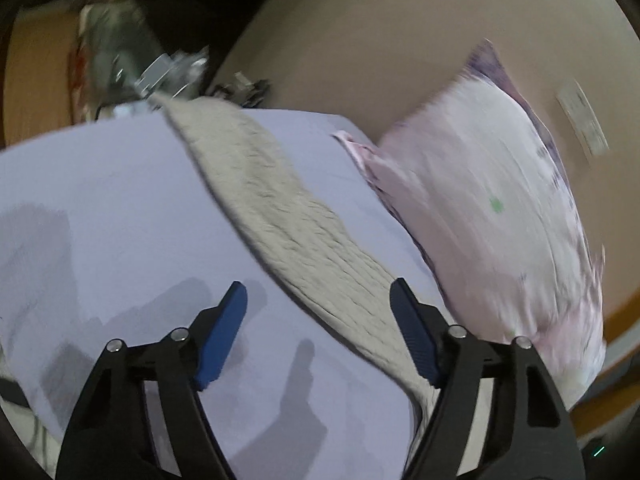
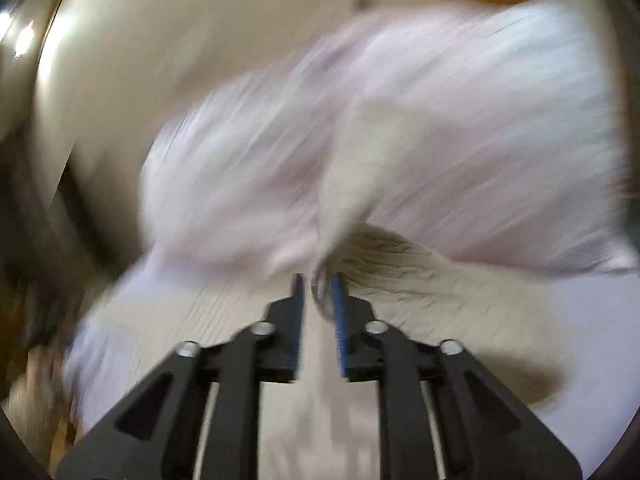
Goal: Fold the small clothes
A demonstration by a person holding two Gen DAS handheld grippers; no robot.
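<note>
Two grippers: left gripper point(image 1: 318, 292) fingers spread empty; right gripper point(image 2: 318, 280) fingers pinch ribbed beige cloth point(image 2: 400, 276).

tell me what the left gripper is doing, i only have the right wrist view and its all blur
Observer: The left gripper is open, jaws wide apart, holding nothing, above the lilac sheet.
Operator: where's the garment from there
Observer: The beige knitted cloth runs as a long diagonal strip across the sheet, and its near end passes by the left gripper's right-hand finger.
Operator: and that pink blur in my view
Observer: It is a pink pillow, propped at the edge of the sheet against the beige wall.
Operator: am i holding the cloth
Observer: Your right gripper looks nearly shut on a bunched part of the cloth, though blur makes that uncertain.
</note>
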